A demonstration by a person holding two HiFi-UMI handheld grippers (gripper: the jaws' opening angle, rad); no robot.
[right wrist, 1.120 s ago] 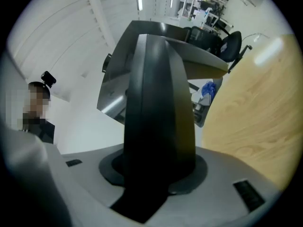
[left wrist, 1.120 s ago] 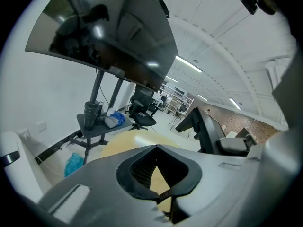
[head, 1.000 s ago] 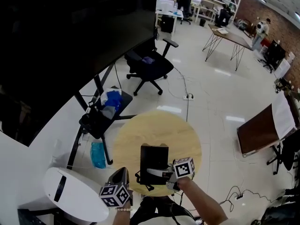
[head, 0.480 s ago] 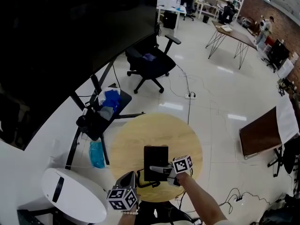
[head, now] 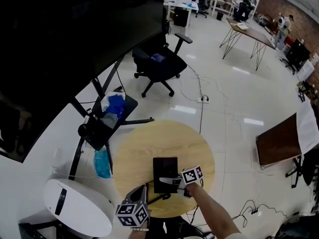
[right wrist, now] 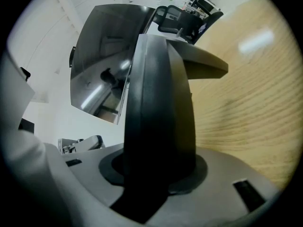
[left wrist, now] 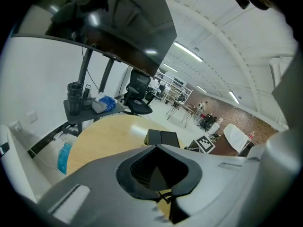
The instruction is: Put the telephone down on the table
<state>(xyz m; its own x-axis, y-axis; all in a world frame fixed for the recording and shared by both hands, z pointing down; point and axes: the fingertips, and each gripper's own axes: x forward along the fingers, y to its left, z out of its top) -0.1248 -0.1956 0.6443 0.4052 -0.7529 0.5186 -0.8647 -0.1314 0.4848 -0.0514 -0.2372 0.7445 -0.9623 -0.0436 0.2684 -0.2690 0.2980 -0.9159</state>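
A black telephone [head: 164, 171] lies near the front edge of the round wooden table [head: 149, 143]. My right gripper [head: 170, 181] is shut on its near end, and its marker cube sits just right of the phone. In the right gripper view the telephone [right wrist: 158, 117] fills the space between the jaws, with the tabletop [right wrist: 236, 103] close beside it. My left gripper [head: 141, 193] hangs at the table's front edge, left of the phone, its jaws together. From the left gripper view I see the telephone [left wrist: 162, 137] ahead and a thin cord at the left gripper [left wrist: 165, 197] tips.
A black office chair [head: 159, 66] stands beyond the table. A dark stand [head: 107, 116] with blue cloth is at the left, a blue bag [head: 102, 163] below it. A white round unit [head: 75, 205] sits at lower left, a brown board [head: 279, 141] to the right.
The right gripper has come down with the telephone, which now lies lower and flatter on the table. The left gripper has moved right, closer to the phone.
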